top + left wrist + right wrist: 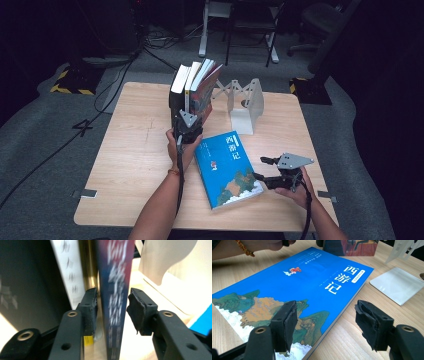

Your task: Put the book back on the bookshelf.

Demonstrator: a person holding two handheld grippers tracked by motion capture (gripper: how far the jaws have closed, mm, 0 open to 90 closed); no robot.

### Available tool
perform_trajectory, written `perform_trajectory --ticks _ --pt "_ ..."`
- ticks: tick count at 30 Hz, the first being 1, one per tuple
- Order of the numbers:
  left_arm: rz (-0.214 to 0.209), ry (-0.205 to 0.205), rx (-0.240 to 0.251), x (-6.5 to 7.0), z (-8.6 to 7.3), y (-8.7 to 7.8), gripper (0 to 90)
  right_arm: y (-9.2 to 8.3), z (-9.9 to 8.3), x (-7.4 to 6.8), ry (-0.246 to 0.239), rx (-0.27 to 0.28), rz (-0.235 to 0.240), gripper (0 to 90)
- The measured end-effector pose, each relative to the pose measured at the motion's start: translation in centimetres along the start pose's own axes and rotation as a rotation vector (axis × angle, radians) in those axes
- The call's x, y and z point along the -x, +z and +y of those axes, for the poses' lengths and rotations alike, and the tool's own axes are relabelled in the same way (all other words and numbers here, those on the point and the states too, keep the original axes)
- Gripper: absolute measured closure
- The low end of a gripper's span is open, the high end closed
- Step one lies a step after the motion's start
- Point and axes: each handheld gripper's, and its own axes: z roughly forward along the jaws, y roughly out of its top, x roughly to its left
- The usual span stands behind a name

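Several books (192, 85) stand upright at the back middle of the wooden table (135, 150). My left gripper (190, 114) reaches into their near side. In the left gripper view it (112, 293) is open, and its pads flank a dark blue and red book spine (115, 277); the left pad is very close to it and a thin gap shows at the right pad. A blue book (225, 167) lies flat in front. My right gripper (259, 168) is open at that book's right edge, one jaw over the cover (299, 282) and one over bare wood, gripper (325, 312) holding nothing.
A white bookend (247, 105) with a flat base (397, 285) stands right of the upright books, and its plate (170, 270) shows beyond the spine. The person's left hand (262, 245) rests past the blue book. Behind the table are chair legs (272, 47) and floor cables (115, 85).
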Motion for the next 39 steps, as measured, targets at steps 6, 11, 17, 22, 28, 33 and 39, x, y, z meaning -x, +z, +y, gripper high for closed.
perform_trajectory --ticks 6,11,17,22,28,33,39 --pt "-0.001 0.007 -0.074 -0.3 -1.2 0.5 64.9 0.2 -0.1 -0.1 -0.002 -0.012 0.003 34.4" --pt "0.018 0.020 -0.092 0.1 -1.6 0.9 71.9 0.4 -0.1 -0.2 -0.006 -0.017 0.005 34.4" --pt "0.069 0.002 -0.095 0.5 -1.4 1.4 73.3 0.5 -0.1 -0.2 -0.010 -0.021 0.010 34.4" --pt "0.097 -0.004 -0.090 1.0 -1.1 2.2 73.7 0.5 -0.1 -0.3 -0.011 -0.021 0.009 34.5" --pt "0.077 -0.009 -0.085 0.9 -1.1 2.2 73.3 0.4 -0.2 -0.1 -0.011 -0.020 0.008 34.4" --pt "0.041 -0.018 -0.081 0.4 -1.2 1.9 70.8 0.4 -0.1 -0.2 -0.013 -0.021 0.004 34.4" --pt "0.000 -0.010 -0.090 -0.3 -1.2 1.1 64.9 0.4 -0.1 -0.2 -0.015 -0.024 0.005 34.5"
